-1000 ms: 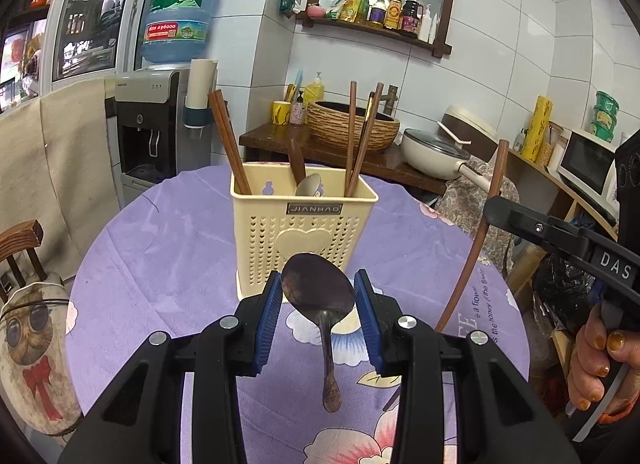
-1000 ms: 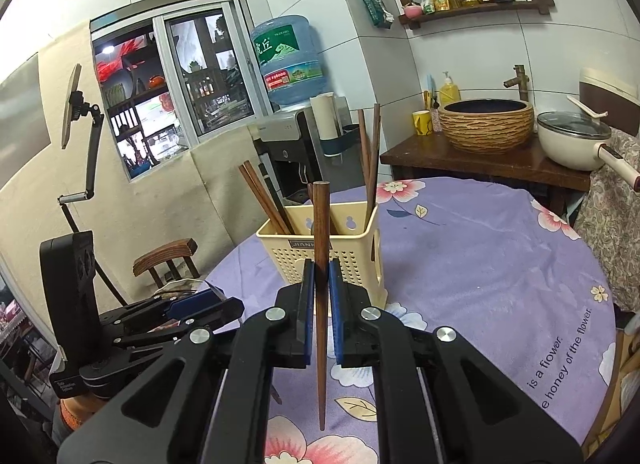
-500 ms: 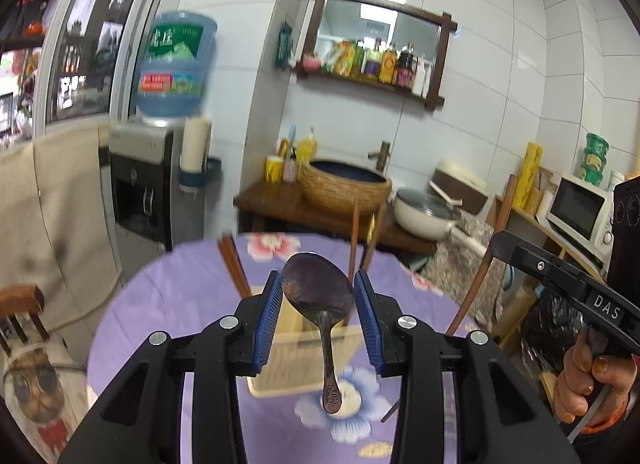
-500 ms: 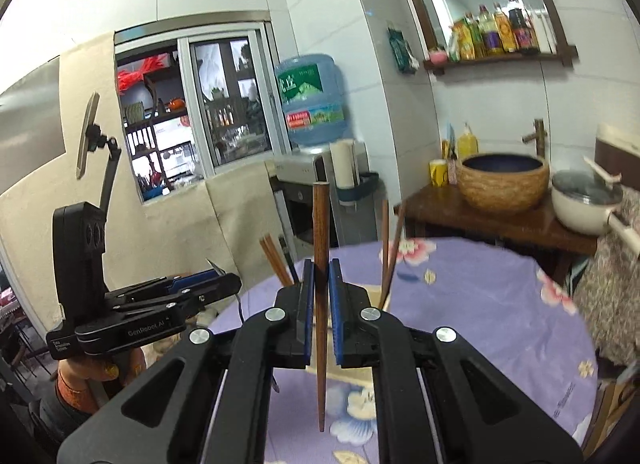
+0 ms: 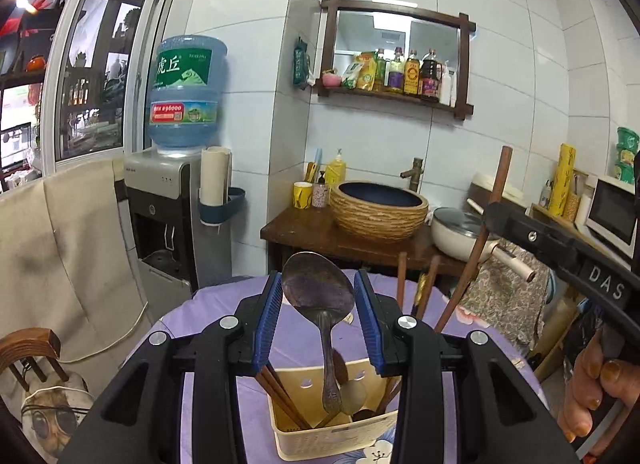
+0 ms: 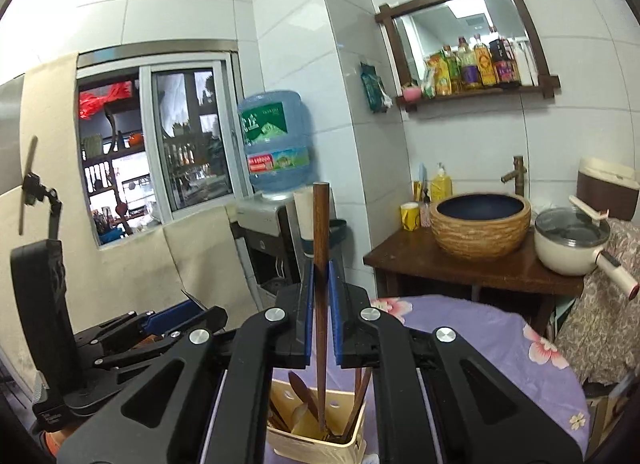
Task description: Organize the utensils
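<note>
Utensils fill a cream plastic caddy [image 5: 316,438] with perforated walls, standing on a round table under a purple floral cloth [image 6: 500,340]: dark wooden chopsticks [image 5: 401,284] lean upright beside pale spoons [image 5: 352,394]. Above it, the left gripper [image 5: 318,304] clamps the oval bowl of a dull, tarnished metal spoon [image 5: 318,296] between blue ribbed pads, handle hanging down. The right gripper [image 6: 321,304] pinches a slim brown wooden chopstick [image 6: 321,223] upright, its lower end over the caddy.

Utensil holder [image 5: 332,430] on the table [image 6: 480,328], washbasin [image 5: 378,205] behind.
</note>
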The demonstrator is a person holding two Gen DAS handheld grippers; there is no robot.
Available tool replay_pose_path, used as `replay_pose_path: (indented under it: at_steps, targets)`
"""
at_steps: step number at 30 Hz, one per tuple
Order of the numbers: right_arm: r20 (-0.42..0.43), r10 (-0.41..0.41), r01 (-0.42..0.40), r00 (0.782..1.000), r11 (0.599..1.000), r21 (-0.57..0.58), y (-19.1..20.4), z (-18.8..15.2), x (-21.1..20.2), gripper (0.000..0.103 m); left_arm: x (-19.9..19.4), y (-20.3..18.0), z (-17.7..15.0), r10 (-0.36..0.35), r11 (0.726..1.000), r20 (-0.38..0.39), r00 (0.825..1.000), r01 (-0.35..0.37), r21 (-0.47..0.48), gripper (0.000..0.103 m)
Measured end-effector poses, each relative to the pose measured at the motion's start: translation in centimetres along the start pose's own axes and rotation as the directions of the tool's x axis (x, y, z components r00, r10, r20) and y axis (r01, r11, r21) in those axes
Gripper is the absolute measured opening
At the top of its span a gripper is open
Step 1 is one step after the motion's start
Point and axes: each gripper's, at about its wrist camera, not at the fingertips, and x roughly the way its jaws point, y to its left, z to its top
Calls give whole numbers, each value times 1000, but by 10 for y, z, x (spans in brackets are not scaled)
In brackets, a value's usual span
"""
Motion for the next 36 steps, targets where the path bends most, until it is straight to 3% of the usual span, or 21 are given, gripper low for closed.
replay_pose_path:
  at_steps: [6, 11, 27, 30, 31, 33, 34, 35, 36]
  targets:
    - [-23, -34, 33, 999, 999, -40, 0, -37, 16, 8, 19, 5, -34, 35, 999, -26, 999, -35, -14, 36]
    - [-55, -41, 38, 998, 998, -55, -1, -61, 25, 8, 32, 6, -55, 23, 999, -73, 997, -25, -29, 36]
    - [-93, -61, 59, 994, 998, -26, -15, -94, 37, 8, 42, 7, -83, 52, 999, -119, 992, -52, 2, 37]
    - [-90, -69, 66, 994, 997, -43, -14, -97, 36, 9, 36, 7, -83, 55, 998, -108, 993, -56, -3, 52]
    - [-83, -74, 70, 994, 996, -50, -13, -97, 34, 12, 31, 7, -83, 54, 998, -99, 994, -55, -5, 60]
    - [-56, -86, 82, 995, 995, -60, -12, -97, 26, 28, 19, 6, -83, 59, 998, -73, 996, -59, -2, 68]
    - [-40, -89, 87, 995, 995, -58, -13, -96, 22, 46, 12, 6, -84, 64, 998, -62, 996, -64, 2, 75]
    - [-22, -94, 93, 995, 994, -51, -14, -95, 15, 58, 4, 6, -84, 68, 998, -49, 996, -68, 2, 84]
    - [-7, -100, 99, 995, 994, -47, -15, -94, 8, 61, -5, 7, -86, 71, 998, -34, 997, -71, -2, 88]
